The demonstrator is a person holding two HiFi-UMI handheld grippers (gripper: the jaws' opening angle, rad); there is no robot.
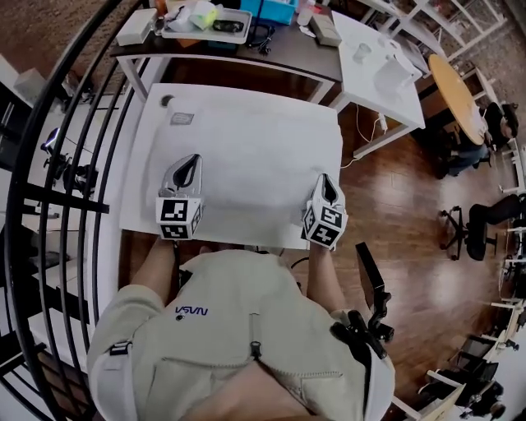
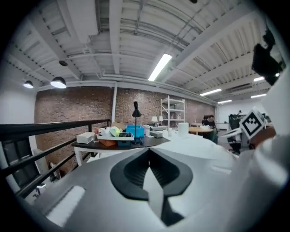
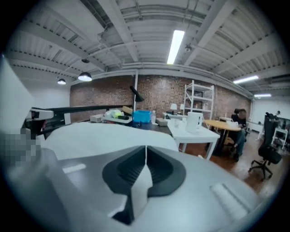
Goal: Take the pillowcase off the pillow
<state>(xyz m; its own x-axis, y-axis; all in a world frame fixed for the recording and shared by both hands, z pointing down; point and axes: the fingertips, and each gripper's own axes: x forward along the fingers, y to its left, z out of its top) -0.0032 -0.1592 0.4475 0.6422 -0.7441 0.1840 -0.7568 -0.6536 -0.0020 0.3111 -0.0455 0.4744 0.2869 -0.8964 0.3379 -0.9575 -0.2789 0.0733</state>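
Note:
The white pillow in its pillowcase [image 1: 246, 156] lies flat and covers most of the white table before me. My left gripper [image 1: 195, 158] sits on its near left edge and my right gripper [image 1: 325, 178] on its near right corner. In the left gripper view the left gripper [image 2: 148, 149] has its jaws together, with a strip of white cloth [image 2: 156, 190] pinched between the pads. The right gripper view shows my right gripper [image 3: 146, 147] the same way, closed on a fold of white cloth [image 3: 140, 186]. A small label [image 1: 181, 119] is sewn near the far left corner.
Behind the pillow stands a dark table [image 1: 279, 53] with a tray [image 1: 205, 25] and a blue box [image 1: 267, 8]. A white table [image 1: 382, 70] is at the back right, a black railing [image 1: 74, 164] on the left, and wood floor with office chairs [image 1: 481, 226] to the right.

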